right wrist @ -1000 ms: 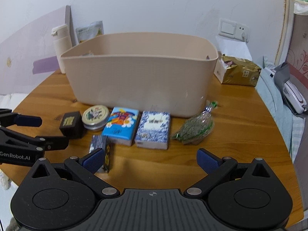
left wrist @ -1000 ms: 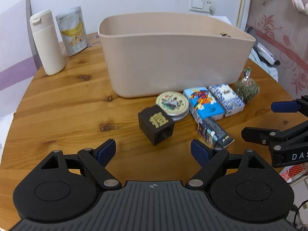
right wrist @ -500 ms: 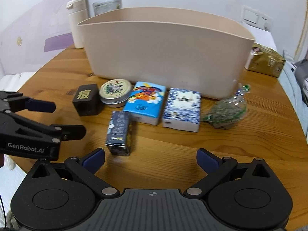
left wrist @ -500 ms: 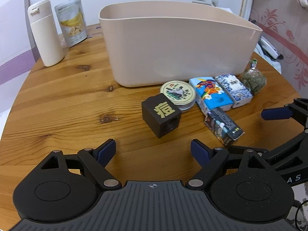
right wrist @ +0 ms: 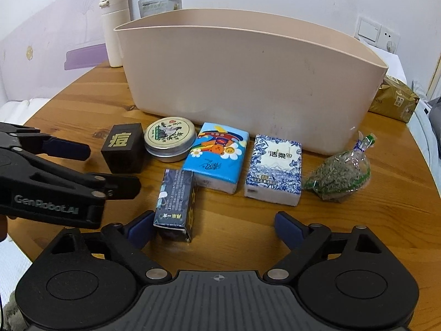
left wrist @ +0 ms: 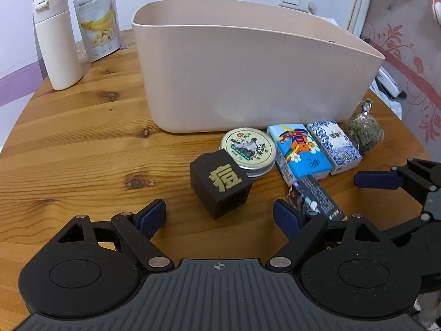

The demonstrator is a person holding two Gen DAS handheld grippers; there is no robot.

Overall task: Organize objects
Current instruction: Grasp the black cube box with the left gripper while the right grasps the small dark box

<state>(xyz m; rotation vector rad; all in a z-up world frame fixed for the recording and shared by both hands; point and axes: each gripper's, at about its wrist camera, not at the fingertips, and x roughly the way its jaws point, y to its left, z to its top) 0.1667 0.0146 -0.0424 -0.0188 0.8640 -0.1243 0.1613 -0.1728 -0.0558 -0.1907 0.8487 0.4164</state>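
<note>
A beige bin (left wrist: 248, 77) (right wrist: 248, 82) stands on the round wooden table (left wrist: 82, 151). In front of it lie a black cube (left wrist: 220, 183) (right wrist: 124, 149), a round tin (left wrist: 248, 149) (right wrist: 169, 138), a light blue tissue pack (left wrist: 300, 149) (right wrist: 217, 154), a blue-white tissue pack (left wrist: 333, 143) (right wrist: 275, 165), a dark small box (left wrist: 314, 198) (right wrist: 176, 204) and a bag of dried herbs (left wrist: 363, 135) (right wrist: 341, 173). My left gripper (left wrist: 219, 216) is open, just short of the cube. My right gripper (right wrist: 215, 226) is open, with the dark box by its left finger.
A white bottle (left wrist: 56, 41) (right wrist: 113, 27) and a banana chips pouch (left wrist: 97, 24) stand at the back left. A gold packet (right wrist: 394, 99) lies to the right of the bin. The table edge curves close on both sides.
Both grippers have moved forward and lower toward the row of objects; the cube and the dark box now sit closer to the fingers. Both stay open.
</note>
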